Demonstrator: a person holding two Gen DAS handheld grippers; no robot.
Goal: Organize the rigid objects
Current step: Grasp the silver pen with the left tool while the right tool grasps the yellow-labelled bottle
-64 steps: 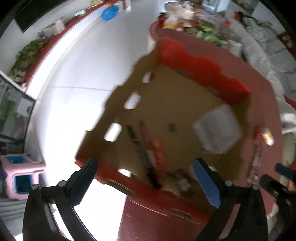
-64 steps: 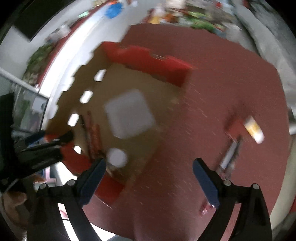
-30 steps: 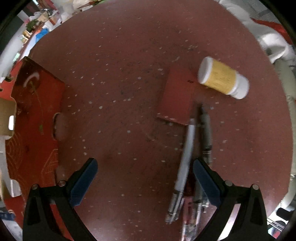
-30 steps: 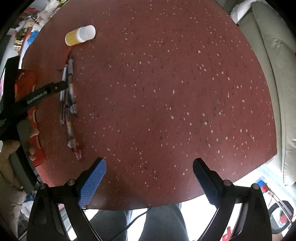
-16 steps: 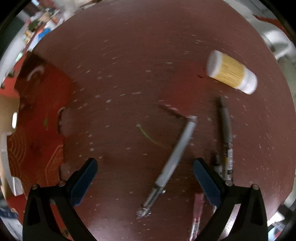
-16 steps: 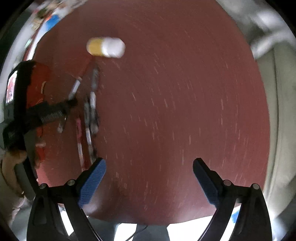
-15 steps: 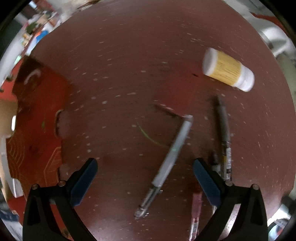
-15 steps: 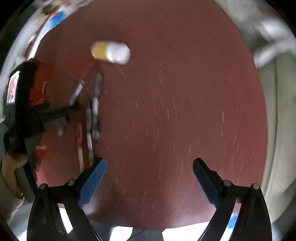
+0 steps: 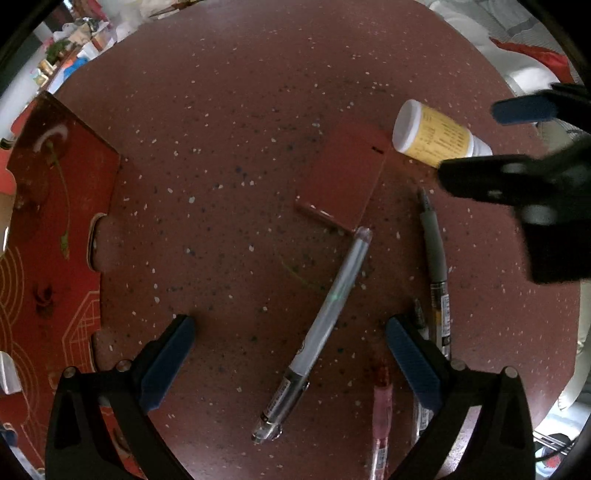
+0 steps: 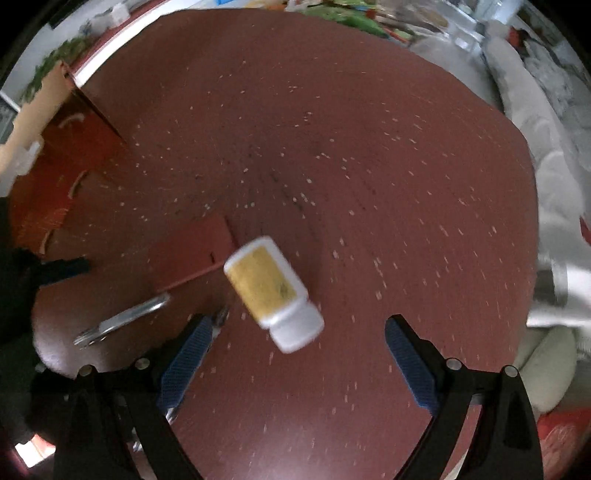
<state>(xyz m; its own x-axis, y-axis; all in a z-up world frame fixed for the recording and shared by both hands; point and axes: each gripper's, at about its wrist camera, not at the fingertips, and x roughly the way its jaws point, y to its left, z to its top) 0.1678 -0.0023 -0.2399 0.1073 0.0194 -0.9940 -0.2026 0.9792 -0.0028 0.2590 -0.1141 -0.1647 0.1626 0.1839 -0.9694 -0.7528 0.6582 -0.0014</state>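
Note:
A white pill bottle with a yellow label (image 9: 432,138) lies on its side on the red speckled table; it also shows in the right wrist view (image 10: 271,291). A clear pen (image 9: 325,325), a grey pen (image 9: 436,266) and a pink pen (image 9: 380,410) lie near a flat red card (image 9: 347,177). My left gripper (image 9: 290,358) is open above the clear pen, which lies between its fingers. My right gripper (image 10: 295,358) is open just short of the bottle, and shows in the left wrist view (image 9: 498,147) beside the bottle.
A red cardboard box (image 9: 48,236) stands at the table's left; it also shows in the right wrist view (image 10: 55,155). A pale sofa (image 10: 546,155) lies beyond the table's right edge. Cluttered goods (image 10: 354,14) sit past the far edge.
The right gripper has swung in toward the pill bottle, which now lies just ahead of its fingers. The left gripper has held over the pens, with the clear pen between its fingers.

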